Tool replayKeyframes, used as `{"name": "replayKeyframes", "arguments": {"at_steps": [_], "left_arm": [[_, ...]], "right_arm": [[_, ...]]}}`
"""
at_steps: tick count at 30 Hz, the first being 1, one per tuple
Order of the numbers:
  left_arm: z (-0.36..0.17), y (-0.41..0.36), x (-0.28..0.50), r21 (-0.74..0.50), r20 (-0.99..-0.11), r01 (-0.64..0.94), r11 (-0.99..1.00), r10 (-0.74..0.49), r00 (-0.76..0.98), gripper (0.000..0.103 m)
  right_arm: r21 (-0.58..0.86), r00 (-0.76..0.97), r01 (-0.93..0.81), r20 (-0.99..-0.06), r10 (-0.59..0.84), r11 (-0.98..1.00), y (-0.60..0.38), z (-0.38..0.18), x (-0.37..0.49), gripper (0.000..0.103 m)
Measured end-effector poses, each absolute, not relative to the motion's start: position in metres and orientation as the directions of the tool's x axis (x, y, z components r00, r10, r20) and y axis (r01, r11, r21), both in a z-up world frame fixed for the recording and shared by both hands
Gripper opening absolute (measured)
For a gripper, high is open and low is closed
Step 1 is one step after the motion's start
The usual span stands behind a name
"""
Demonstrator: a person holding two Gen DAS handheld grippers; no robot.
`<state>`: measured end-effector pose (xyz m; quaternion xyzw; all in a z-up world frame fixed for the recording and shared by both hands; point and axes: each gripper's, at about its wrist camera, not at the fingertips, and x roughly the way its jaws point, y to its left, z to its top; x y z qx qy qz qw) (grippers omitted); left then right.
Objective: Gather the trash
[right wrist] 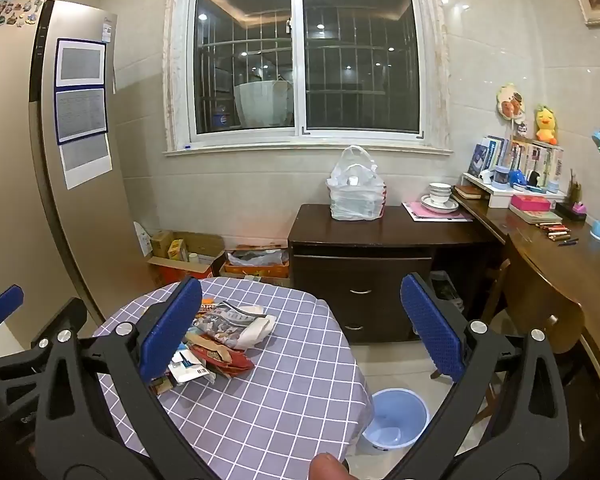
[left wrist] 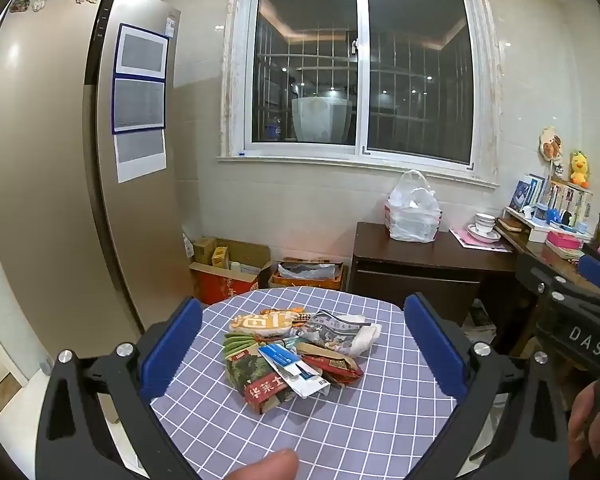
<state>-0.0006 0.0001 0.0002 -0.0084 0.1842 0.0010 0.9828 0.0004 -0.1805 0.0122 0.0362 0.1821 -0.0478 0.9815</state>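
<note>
Both grippers are gaping wide, holding nothing; trash pile [left wrist: 296, 354] is sitting centred ahead of left gripper [left wrist: 302, 348], nearer than right gripper [right wrist: 300, 332].

On the red-and-green packet [left wrist: 265, 390] at the near edge of the trash pile I read white characters "华莱士". The orange-and-cream wrapper [left wrist: 260, 323] at the far side of the pile carries large pale characters, too distorted for me to make out. At the right edge of the left wrist view, the black body of the right tongs [left wrist: 586, 344] bears the white letters "DAS". The sheets on the refrigerator [left wrist: 140, 80] are unreadable.
</note>
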Motion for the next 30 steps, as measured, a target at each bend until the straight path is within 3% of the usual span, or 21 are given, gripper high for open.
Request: {"name": "replayKeyframes", "arguments": {"at_steps": [30], "left_arm": [[0.002, 0.006, 0.003, -0.013, -0.371, -0.019, 1.0, 0.012, 0.929, 0.099]], "right_arm": [[0.051, 0.929, 0.097, -0.363, -0.072, 0.994, -0.175, 0.014, 0.006, 0.098]]}}
